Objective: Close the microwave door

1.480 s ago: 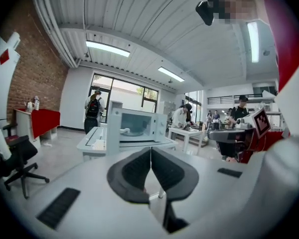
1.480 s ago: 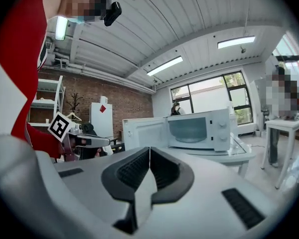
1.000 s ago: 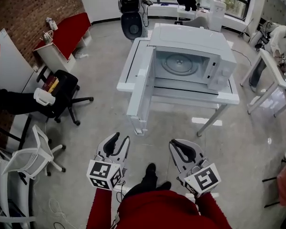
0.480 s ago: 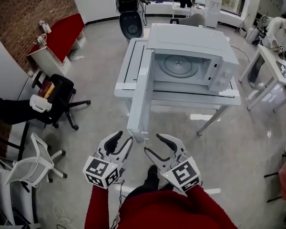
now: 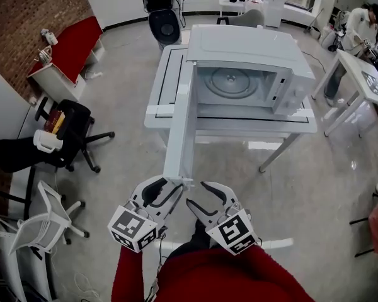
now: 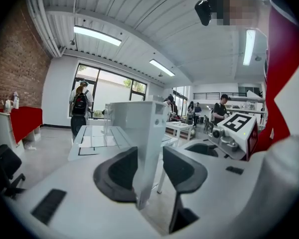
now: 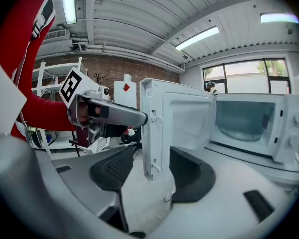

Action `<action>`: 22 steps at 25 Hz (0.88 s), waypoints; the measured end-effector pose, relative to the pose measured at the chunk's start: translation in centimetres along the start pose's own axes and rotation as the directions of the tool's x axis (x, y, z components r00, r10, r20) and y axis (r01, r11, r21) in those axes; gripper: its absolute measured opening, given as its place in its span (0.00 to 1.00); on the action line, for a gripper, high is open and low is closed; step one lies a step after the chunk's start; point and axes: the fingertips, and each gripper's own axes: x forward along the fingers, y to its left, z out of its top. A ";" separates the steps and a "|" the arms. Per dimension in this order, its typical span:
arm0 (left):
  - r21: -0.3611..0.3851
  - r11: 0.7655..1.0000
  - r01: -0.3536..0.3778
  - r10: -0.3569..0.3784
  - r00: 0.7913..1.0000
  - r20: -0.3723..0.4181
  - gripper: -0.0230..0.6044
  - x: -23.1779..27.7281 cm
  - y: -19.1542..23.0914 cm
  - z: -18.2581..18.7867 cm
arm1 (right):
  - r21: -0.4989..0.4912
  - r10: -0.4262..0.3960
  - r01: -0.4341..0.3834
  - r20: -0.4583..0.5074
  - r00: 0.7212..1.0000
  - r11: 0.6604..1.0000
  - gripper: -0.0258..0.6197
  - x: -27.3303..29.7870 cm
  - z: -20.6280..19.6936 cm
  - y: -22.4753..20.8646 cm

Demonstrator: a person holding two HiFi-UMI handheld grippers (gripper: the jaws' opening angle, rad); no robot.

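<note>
Microwave is sitting on a white table with its cavity facing the person. The door is hanging fully open, swung out from the microwave's left side so its free edge is pointing toward the person.

Both grippers are crowding that free edge, the far end from the microwave. That's the point of most leverage for swinging it shut.

Left gripper: jaws have just been opening and are standing wide apart. The door edge is standing between the pads, and the pads are not pressing on it.

Right gripper: jaws have just been opening too and are spread wide. It is straddling the same edge from the cavity side, nothing clamped.

Judging it, the jaws are being held loose to bracket the panel, not to grab it. A sideways push toward the microwave would then carry the door round.

Closing is not yet begun, the door is at full swing.

Risk: the thin edge slipping out between the spread pads.
</note>
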 end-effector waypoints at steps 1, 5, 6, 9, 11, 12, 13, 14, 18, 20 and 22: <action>-0.006 1.000 0.006 -0.006 1.000 0.002 0.30 0.1 -0.2 0.0 | 0.007 -0.007 0.007 -0.004 1.000 1.000 0.39 -0.2 -0.3 -0.2; -0.030 0.998 0.053 -0.053 0.999 0.011 0.30 0.9 -1.2 0.1 | 0.048 -0.056 0.057 -0.014 0.998 0.997 0.39 -1.6 -1.5 -1.1; -0.029 0.997 0.067 -0.067 0.998 0.013 0.30 1.2 -1.6 0.1 | 0.061 -0.073 0.074 -0.015 0.997 0.995 0.39 -2.0 -1.8 -1.5; -0.025 0.993 0.112 -0.111 0.994 0.017 0.30 2.4 -3.0 0.1 | 0.096 -0.119 0.120 -0.014 0.993 0.988 0.39 -3.4 -2.5 -2.4; -0.025 0.989 0.148 -0.148 0.989 0.021 0.30 3.4 -4.1 0.2 | 0.117 -0.151 0.152 -0.014 0.988 0.981 0.39 -4.4 -2.9 -3.2; -0.024 0.986 0.168 -0.167 0.986 0.023 0.30 4.0 -4.7 0.3 | 0.127 -0.168 0.168 -0.013 0.986 0.978 0.39 -4.9 -3.0 -3.7; -0.021 0.982 0.186 -0.186 0.982 0.023 0.30 4.7 -5.3 0.4 | 0.135 -0.183 0.183 -0.013 0.983 0.974 0.39 -5.4 -3.2 -4.1; -0.013 0.979 0.203 -0.203 0.979 0.021 0.30 5.4 -5.8 0.4 | 0.140 -0.198 0.197 -0.011 0.980 0.970 0.39 -5.9 -3.3 -4.5; 0.033 0.968 0.247 -0.247 0.969 0.013 0.30 8.4 -7.8 0.9 | 0.146 -0.246 0.244 -0.010 0.969 0.959 0.39 -7.8 -3.8 -5.9; 0.061 0.964 0.257 -0.258 0.966 0.008 0.30 9.9 -8.6 1.1 | 0.150 -0.264 0.263 -0.013 0.964 0.953 0.39 -8.6 -4.1 -6.4; 0.086 0.961 0.262 -0.263 0.965 -0.001 0.30 11.7 -9.3 1.3 | 0.149 -0.278 0.276 -0.014 0.961 0.949 0.39 -9.4 -4.5 -7.0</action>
